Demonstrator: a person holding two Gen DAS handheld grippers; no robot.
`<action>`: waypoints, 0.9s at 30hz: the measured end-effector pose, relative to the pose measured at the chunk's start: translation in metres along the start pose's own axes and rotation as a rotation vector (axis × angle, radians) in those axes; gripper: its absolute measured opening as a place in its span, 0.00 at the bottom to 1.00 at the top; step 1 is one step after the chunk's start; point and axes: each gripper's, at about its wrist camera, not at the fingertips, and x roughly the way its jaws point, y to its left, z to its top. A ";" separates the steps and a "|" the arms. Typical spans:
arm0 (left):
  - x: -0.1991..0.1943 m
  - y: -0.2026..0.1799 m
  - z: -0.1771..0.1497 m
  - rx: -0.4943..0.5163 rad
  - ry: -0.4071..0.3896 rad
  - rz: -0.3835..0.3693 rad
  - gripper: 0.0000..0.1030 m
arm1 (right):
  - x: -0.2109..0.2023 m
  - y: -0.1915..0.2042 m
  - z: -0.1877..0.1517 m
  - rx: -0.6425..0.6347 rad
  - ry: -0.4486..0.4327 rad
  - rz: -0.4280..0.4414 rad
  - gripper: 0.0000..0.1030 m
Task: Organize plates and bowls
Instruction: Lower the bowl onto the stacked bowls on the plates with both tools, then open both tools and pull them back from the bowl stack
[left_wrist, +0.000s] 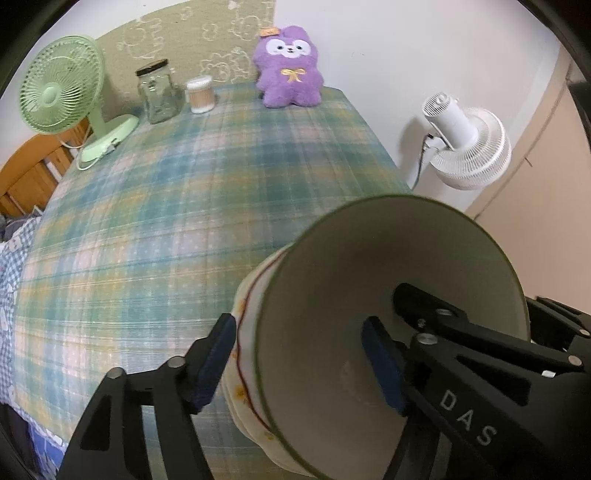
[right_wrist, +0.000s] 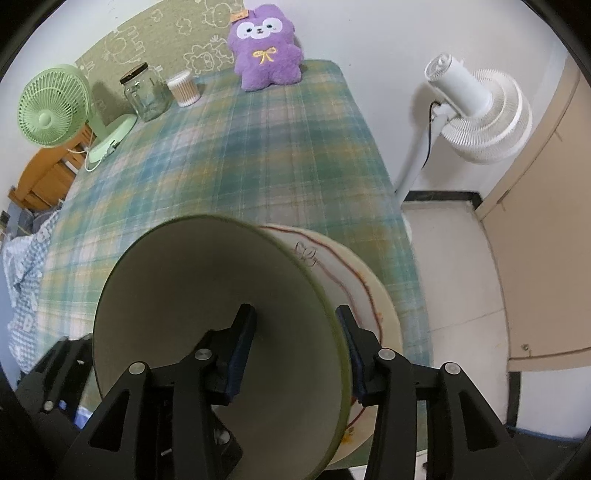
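A green-rimmed bowl (left_wrist: 388, 258) (right_wrist: 192, 280) with a plain pale inside sits nested in a cream bowl (left_wrist: 251, 295) (right_wrist: 343, 266) that has a red wavy line and small drawings. The stack rests on the plaid tablecloth (left_wrist: 147, 221) near the table's front right corner. My left gripper (left_wrist: 299, 363) straddles the stack's left wall, one pad at the cream bowl's outside and the other well inside, clear of the wall. My right gripper (right_wrist: 297, 354) straddles the green rim on the opposite side, with a wide gap at its inner pad. Both stand open.
Along the table's far edge stand a green desk fan (left_wrist: 62, 96), a glass jar (left_wrist: 157, 92), a cotton-swab tub (left_wrist: 201, 94) and a purple plush toy (left_wrist: 288, 66). A white floor fan (right_wrist: 480, 122) stands past the right edge. Wooden furniture (left_wrist: 29, 173) is at left.
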 end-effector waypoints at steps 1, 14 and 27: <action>-0.002 0.001 0.001 -0.004 -0.006 0.005 0.77 | -0.002 -0.002 0.001 0.006 -0.012 -0.012 0.62; -0.034 0.017 0.009 -0.019 -0.073 0.102 0.80 | -0.045 0.002 0.002 -0.034 -0.149 -0.006 0.77; -0.097 0.078 0.000 -0.066 -0.267 0.085 0.81 | -0.102 0.051 -0.008 -0.043 -0.309 0.014 0.77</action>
